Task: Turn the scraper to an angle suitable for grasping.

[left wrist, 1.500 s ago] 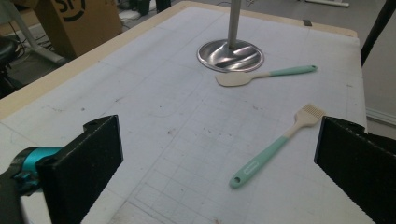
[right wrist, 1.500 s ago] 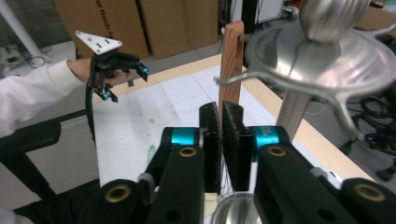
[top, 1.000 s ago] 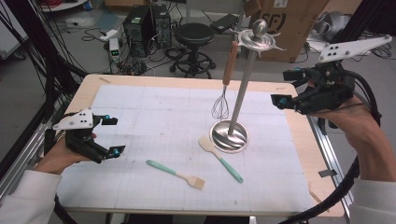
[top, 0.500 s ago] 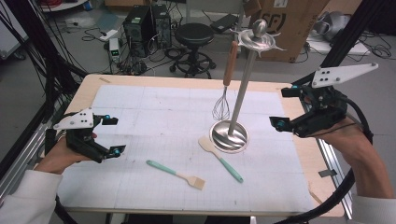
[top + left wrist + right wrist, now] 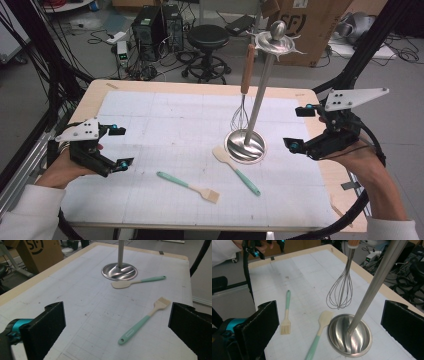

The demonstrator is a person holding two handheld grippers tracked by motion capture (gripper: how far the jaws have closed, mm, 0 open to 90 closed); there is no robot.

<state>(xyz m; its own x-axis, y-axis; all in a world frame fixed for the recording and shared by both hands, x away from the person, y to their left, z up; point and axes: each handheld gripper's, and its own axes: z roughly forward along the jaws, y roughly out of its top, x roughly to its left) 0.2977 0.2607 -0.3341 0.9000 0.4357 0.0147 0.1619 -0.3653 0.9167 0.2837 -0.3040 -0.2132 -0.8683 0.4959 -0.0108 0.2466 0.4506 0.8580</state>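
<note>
Your right gripper [image 5: 299, 127] has come down from beside the head of the utensil stand [image 5: 255, 105] to just right of the stand's round base, jaws spread wide and empty. Your left gripper [image 5: 120, 147] has barely shifted; it hovers well to the left of the stand, jaws likewise wide apart with nothing between them. The lowering suggests you are lining up on a tool lying at the base, most likely the spatula [image 5: 235, 167], whose pale blade touches or nearly touches the base rim at its near-left side; the right gripper view leaves contact unclear. Its teal handle runs away from the stand toward you. The pastry brush [image 5: 189, 187] lies farther from the stand on the same near-left side, apart from the spatula, bristles pointing roughly back toward it. The whisk [image 5: 241, 100] already hangs from the stand's top, wires just above the surface beside the pole, so two tools remain to be hung.

The table [image 5: 150, 115] carries a white gridded mat on a pale wooden top. Beyond the stand are a black stool [image 5: 206, 37], a cardboard box [image 5: 310, 25], computer cases and loose cables on a grey floor.
</note>
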